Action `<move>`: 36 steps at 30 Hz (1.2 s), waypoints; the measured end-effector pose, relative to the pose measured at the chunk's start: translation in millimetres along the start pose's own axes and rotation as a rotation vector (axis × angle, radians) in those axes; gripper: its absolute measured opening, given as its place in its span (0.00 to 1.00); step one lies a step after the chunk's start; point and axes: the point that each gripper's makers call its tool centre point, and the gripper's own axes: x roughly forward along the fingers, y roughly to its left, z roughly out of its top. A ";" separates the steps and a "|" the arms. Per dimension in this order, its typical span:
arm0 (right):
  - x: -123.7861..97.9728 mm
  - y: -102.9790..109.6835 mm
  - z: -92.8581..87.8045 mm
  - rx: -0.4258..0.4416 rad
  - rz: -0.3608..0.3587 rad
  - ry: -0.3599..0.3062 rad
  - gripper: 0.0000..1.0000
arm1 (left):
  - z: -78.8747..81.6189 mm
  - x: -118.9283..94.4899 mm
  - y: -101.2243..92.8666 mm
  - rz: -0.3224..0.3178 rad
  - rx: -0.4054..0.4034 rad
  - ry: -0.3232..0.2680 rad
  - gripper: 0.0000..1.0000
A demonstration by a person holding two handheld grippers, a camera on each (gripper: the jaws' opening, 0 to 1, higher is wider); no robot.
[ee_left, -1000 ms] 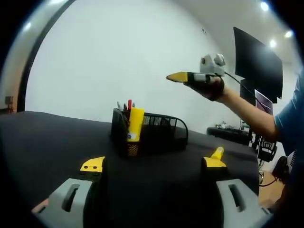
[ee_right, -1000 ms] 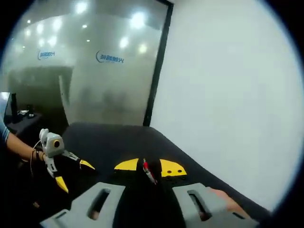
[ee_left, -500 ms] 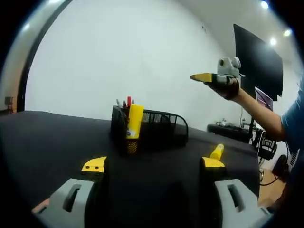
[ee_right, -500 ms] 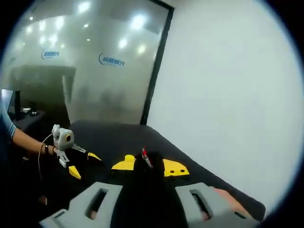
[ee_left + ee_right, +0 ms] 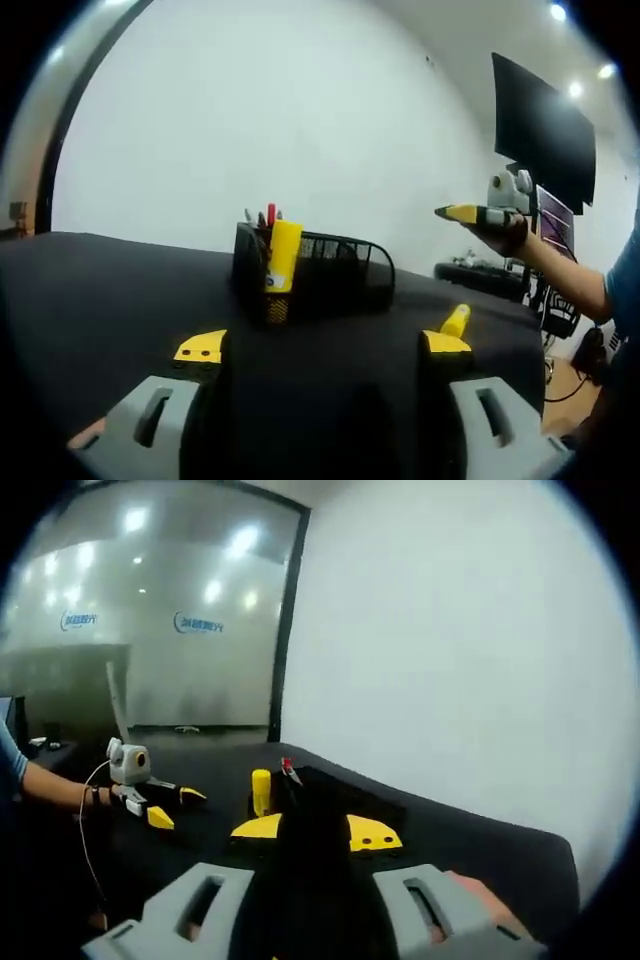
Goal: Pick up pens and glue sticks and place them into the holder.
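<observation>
Left gripper view: the left gripper (image 5: 325, 348) is held low over the black cloth-covered table (image 5: 90, 290), its two yellow-tipped jaws spread wide apart with nothing between them. Beyond the jaws, towards the far edge of the table, stands the black wire-mesh holder (image 5: 318, 277). A yellow glue stick (image 5: 284, 257) stands upright in its left compartment, with the tips of several pens (image 5: 268, 217), one of them red, rising just beside it. The right gripper (image 5: 462, 213) appears at the right of this view, raised well above the table and well apart from the holder, carried by a person's hand (image 5: 512, 232) on a bare forearm with a blue sleeve. A dark monitor (image 5: 540, 130) hangs on the white wall behind.

Right gripper view: the right gripper (image 5: 316, 832) has its yellow-tipped jaws close together, and a dark shape lies between them; whether they grip anything cannot be told, as that region is too dark to read. Past the jaws, the yellow glue stick (image 5: 261, 791) and a red pen tip (image 5: 289, 771) show at the near end of the black wire-mesh holder (image 5: 345, 792) on the black table (image 5: 480, 845). The left gripper (image 5: 168, 807) shows at the left, low over the table, jaws apart and empty. A frosted glass partition (image 5: 150, 650) closes the background.
</observation>
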 end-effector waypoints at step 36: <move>-79.4 5.1 -106.1 0.220 -0.080 -0.098 0.48 | -11.8 4.0 6.9 0.055 0.000 0.070 0.72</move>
